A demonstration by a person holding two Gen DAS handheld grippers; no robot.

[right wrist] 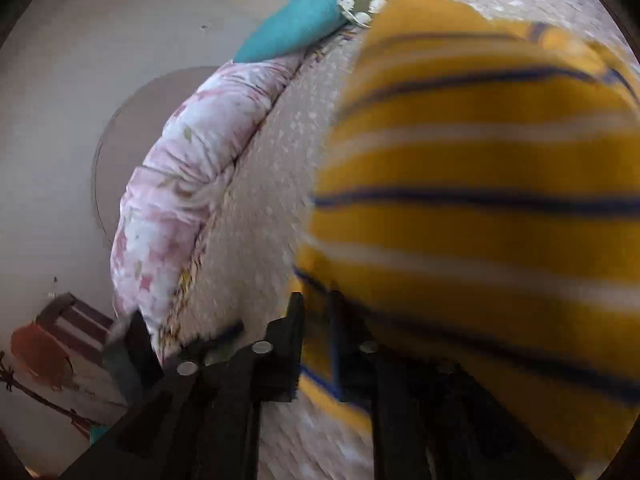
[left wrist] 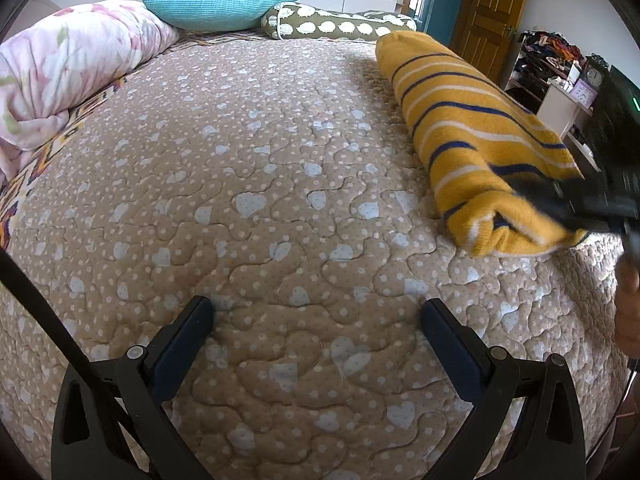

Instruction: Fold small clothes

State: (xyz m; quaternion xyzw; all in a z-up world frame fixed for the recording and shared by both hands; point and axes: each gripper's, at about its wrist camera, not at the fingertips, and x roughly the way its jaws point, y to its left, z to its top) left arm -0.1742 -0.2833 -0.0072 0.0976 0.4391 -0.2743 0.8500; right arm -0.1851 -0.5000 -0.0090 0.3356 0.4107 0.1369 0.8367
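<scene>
A yellow garment with blue and white stripes (left wrist: 472, 120) lies folded in a long bundle on the right side of the bed. My right gripper (left wrist: 560, 204) is shut on its near end; in the right wrist view (right wrist: 316, 304) the blurred garment (right wrist: 480, 220) fills the right half, pinched between the fingers. My left gripper (left wrist: 318, 316) is open and empty, low over the quilted bedspread, well to the left of the garment.
The beige quilted bedspread (left wrist: 260, 180) covers the bed. A pink floral duvet (left wrist: 68, 72) is rolled along the left edge. A teal pillow (left wrist: 220, 4) and a sheep-print bolster (left wrist: 332, 24) lie at the head. A cluttered shelf (left wrist: 560, 72) and wooden door (left wrist: 492, 12) stand at right.
</scene>
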